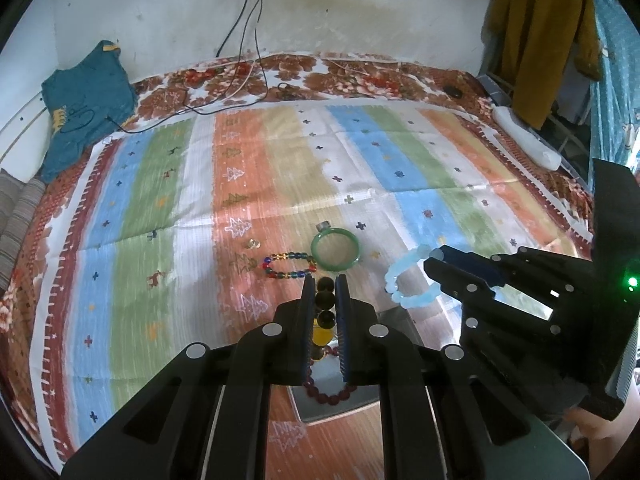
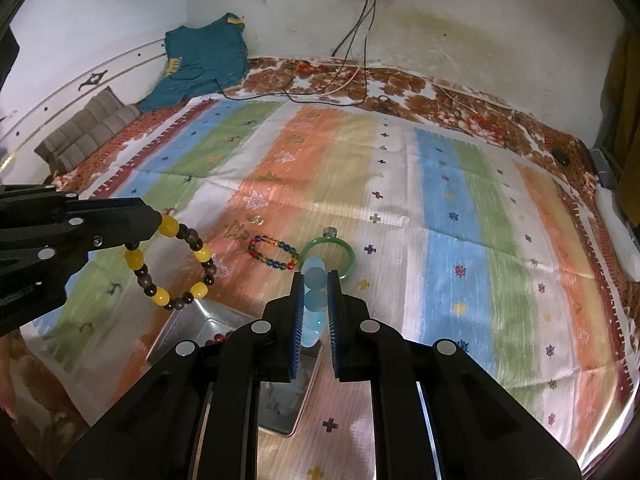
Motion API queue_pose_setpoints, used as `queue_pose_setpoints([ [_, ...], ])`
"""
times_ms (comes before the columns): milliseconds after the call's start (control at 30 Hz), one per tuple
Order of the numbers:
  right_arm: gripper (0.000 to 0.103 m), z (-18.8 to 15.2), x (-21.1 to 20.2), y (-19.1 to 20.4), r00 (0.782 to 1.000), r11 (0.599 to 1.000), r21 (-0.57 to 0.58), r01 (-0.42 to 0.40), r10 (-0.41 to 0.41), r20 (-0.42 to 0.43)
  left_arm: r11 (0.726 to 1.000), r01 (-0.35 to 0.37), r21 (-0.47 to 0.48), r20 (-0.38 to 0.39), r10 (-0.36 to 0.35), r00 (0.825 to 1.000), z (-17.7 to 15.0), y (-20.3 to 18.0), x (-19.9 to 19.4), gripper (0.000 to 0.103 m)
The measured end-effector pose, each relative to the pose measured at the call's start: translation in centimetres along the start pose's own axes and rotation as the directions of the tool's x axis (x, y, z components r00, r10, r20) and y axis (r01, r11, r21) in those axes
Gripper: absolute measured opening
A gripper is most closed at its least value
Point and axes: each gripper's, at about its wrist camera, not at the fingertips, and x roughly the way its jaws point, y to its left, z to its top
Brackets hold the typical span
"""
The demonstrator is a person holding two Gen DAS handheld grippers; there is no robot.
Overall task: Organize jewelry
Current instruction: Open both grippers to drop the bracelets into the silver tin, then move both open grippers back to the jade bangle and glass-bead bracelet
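The left gripper [image 1: 325, 280] pinches a dark-and-yellow bead bracelet [image 1: 325, 312] above the metal tray [image 1: 340, 408]; beyond the tray lie a multicoloured bracelet [image 1: 290, 266] and green bangle [image 1: 336, 248].

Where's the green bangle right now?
The green bangle lies flat on the striped cloth, just right of the multicolour bead bracelet and beyond both grippers' fingertips. In the right wrist view it sits directly behind the pale blue bracelet.

Home bedroom: bed [image 1: 280, 168] with striped cloth, hanging coat [image 1: 540, 40].
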Motion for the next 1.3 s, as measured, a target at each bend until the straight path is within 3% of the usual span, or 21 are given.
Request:
queue_pose_setpoints([
  [367, 0.012, -1.3, -1.0, 1.0, 0.999, 0.999, -0.013, -0.037, 0.037, -0.017, 1.0, 0.015, 0.004, -0.012, -0.015, 1.0, -1.7, 0.0, -0.7, 0.01],
  [533, 0.017, -1.5, -0.8, 0.5, 0.999, 1.0, 0.018, -0.025, 0.026, -0.035, 0.998, -0.068, -0.01, -0.036, 0.068, 0.997, -2.0, 0.8, -0.2, 0.011],
  [633, 0.028, -1.5, -0.3, -0.2, 0.998, 0.999, 0.044, -0.008, 0.01, -0.054, 0.996, -0.088, -0.024, -0.041, 0.087, 0.995, -1.8, 1.5, 0.1, 0.017],
  [933, 0.039, -0.9, 1.1, -1.4, 0.995, 0.997, 0.077, 0.022, -0.014, -0.1, 0.99, -0.127, -0.06, -0.09, 0.121, 0.988, -1.2, 3.3, 2.0, 0.036],
  [1000, 0.042, -0.7, 1.6, -1.6, 0.994, 0.996, 0.08, 0.031, -0.022, -0.11, 0.988, -0.135, -0.073, -0.105, 0.127, 0.986, -0.9, 3.7, 2.6, 0.045],
  [1300, 0.059, 0.2, 3.7, -2.9, 0.987, 0.992, 0.114, 0.058, -0.04, -0.156, 0.979, -0.184, -0.091, -0.173, 0.166, 0.971, 0.2, 5.0, 5.6, 0.057],
])
